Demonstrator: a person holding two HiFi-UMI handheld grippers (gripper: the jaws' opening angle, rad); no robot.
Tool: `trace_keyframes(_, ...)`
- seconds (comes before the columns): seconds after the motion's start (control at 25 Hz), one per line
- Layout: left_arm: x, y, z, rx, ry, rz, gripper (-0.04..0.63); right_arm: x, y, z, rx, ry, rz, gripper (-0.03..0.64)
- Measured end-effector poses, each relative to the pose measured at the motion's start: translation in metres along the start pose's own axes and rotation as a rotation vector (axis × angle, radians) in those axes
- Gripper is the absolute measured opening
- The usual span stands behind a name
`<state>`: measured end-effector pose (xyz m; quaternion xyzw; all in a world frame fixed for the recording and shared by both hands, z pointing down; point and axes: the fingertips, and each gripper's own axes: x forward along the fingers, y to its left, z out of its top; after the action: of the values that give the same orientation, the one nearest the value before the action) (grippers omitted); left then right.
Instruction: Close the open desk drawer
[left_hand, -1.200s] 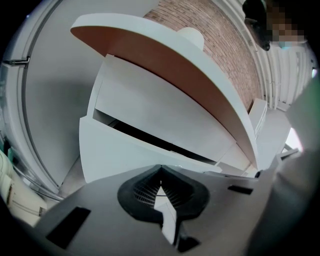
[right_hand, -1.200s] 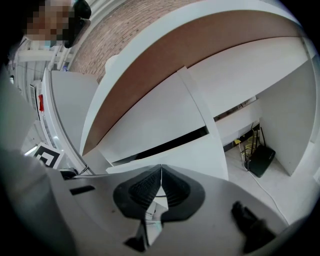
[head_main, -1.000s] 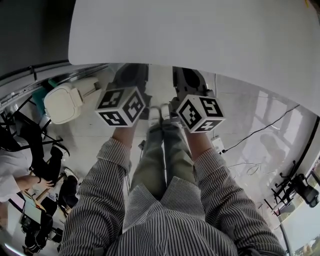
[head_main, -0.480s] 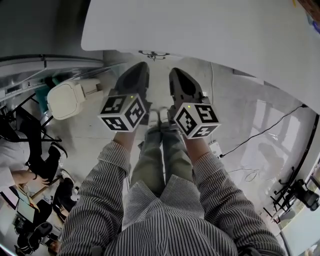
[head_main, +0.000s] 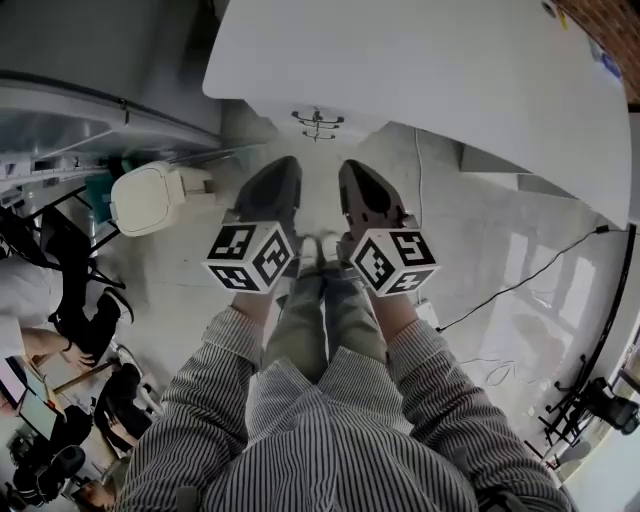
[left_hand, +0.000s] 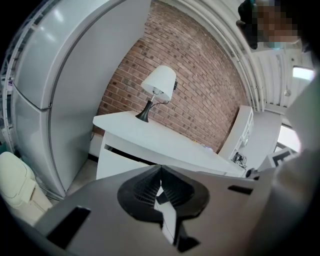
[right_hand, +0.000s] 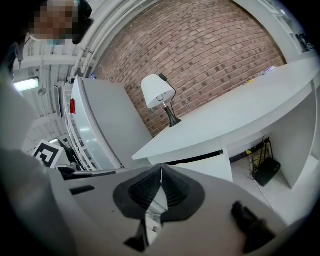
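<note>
The white desk (head_main: 420, 70) fills the top of the head view, and no drawer sticks out past its edge there. In the left gripper view its drawer front (left_hand: 122, 162) sits under the top with a thin dark gap above it. The right gripper view shows the same drawer front (right_hand: 212, 164). My left gripper (head_main: 280, 172) and right gripper (head_main: 355, 175) hang side by side over the floor, short of the desk. Both are shut with nothing held, as the left gripper (left_hand: 160, 170) and right gripper (right_hand: 161, 170) show in their own views.
A white lamp (left_hand: 159, 87) stands on the desk against a brick wall. A tall white cabinet (left_hand: 55, 95) flanks the desk's left. A cream seat (head_main: 145, 197) is on the floor at left, a cable (head_main: 520, 282) at right, and a black box (right_hand: 267, 171) under the desk.
Both grippers have drawn back from under the desk's edge towards my body. The desk now lies higher and further off in the head view.
</note>
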<state>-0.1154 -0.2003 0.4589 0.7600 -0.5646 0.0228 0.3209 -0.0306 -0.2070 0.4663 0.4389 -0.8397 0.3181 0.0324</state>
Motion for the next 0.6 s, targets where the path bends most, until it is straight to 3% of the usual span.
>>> trace_keyframes(0.32,-0.039,-0.036,0.047,0.02,-0.071,-0.04,0.012,-0.034,0.046,0.041,-0.058,-0.024,0.044,0.017)
trace_keyframes(0.6,-0.063,-0.064,0.066,0.052,-0.062,-0.078,0.012,-0.058,0.074,0.064,-0.088,-0.029,0.052,0.017)
